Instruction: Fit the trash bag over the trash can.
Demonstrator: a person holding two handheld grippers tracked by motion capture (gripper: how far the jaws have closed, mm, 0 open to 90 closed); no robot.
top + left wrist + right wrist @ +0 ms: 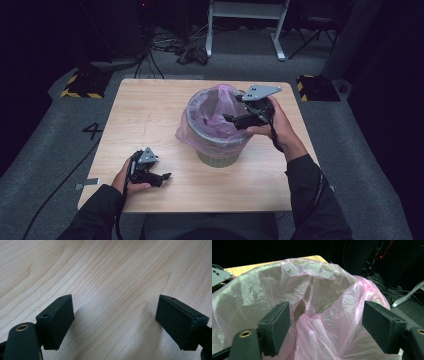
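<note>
While both hands work at the table: the person's forearms come in from the bottom of the high view, each hand holding a gripper.
Bin: a round grey-green bin stands upright near the middle of the wooden table, a little toward the person's right.
Bag: a thin pink plastic bag lines the bin; its mouth is open, the film is crumpled, and part of it spills over the rim on the side toward the left hand.
Bag up close: in the right gripper view the pink bag rises in folds ahead of the jaws, with a bunched fold pushing up between them from below.
Right gripper: the right gripper is held level over the bin's right rim, jaws pointing across the bag's open mouth.
Right gripper state: released, jaws standing wide; the pads do not press on the film, though folds of the bag lie between them.
Left gripper: the left gripper rests low over the table near the person's front edge, well apart from the bin.
Left gripper state: released, jaws spread wide with bare wood grain between them; nothing is held.
Surroundings: grey carpet lies around the table, with a white frame and cables on the floor beyond the far edge.
</note>
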